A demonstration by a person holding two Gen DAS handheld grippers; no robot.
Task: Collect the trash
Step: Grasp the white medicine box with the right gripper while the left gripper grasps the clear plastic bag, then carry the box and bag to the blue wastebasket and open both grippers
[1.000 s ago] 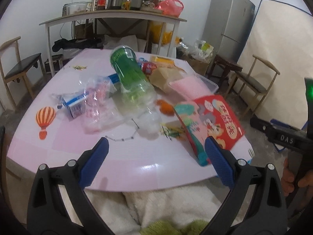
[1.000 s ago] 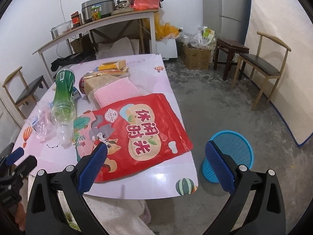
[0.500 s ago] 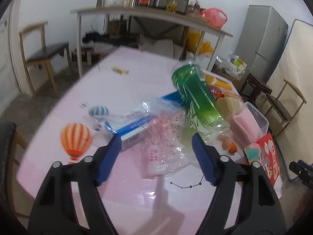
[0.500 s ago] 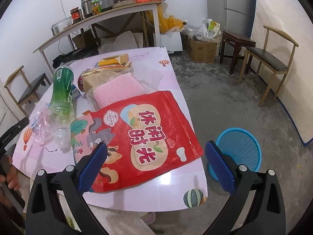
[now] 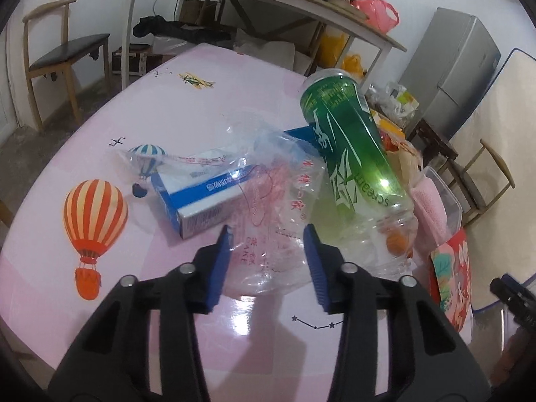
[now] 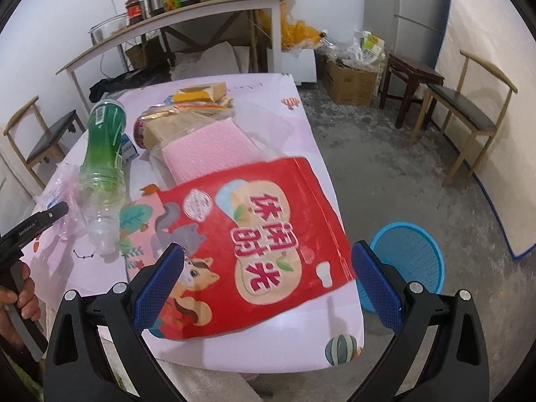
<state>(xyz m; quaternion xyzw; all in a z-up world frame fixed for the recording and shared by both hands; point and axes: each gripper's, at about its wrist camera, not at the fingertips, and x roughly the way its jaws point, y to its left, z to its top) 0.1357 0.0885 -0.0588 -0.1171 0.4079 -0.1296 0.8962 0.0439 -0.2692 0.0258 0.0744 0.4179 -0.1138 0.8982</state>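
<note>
A crumpled clear plastic bag [image 5: 271, 201] with pink print lies on the pink table [image 5: 207, 107]. My left gripper [image 5: 268, 238] hangs just over its near end. Its jaws are closing with the bag between the blue pads, which do not visibly pinch it. A blue-and-white carton [image 5: 197, 194] lies to the bag's left, and a green plastic bottle [image 5: 348, 147] on its side to the right. My right gripper [image 6: 268, 268] stands open above a large red snack bag [image 6: 254, 234] at the table's near right corner. A blue mesh bin [image 6: 408, 261] stands on the floor beside that corner.
A clear tub with a pink cloth [image 6: 207, 147] and food packets sit behind the snack bag. Wooden chairs [image 6: 469, 114] stand along the right wall and another [image 5: 63, 50] at the left. A cluttered side table [image 6: 187, 16] and a fridge [image 5: 452, 67] stand at the back.
The left gripper has swung left from the table's near edge to the clear bag and come lower, its jaws narrowing around it. The right gripper has edged in over the red snack bag.
</note>
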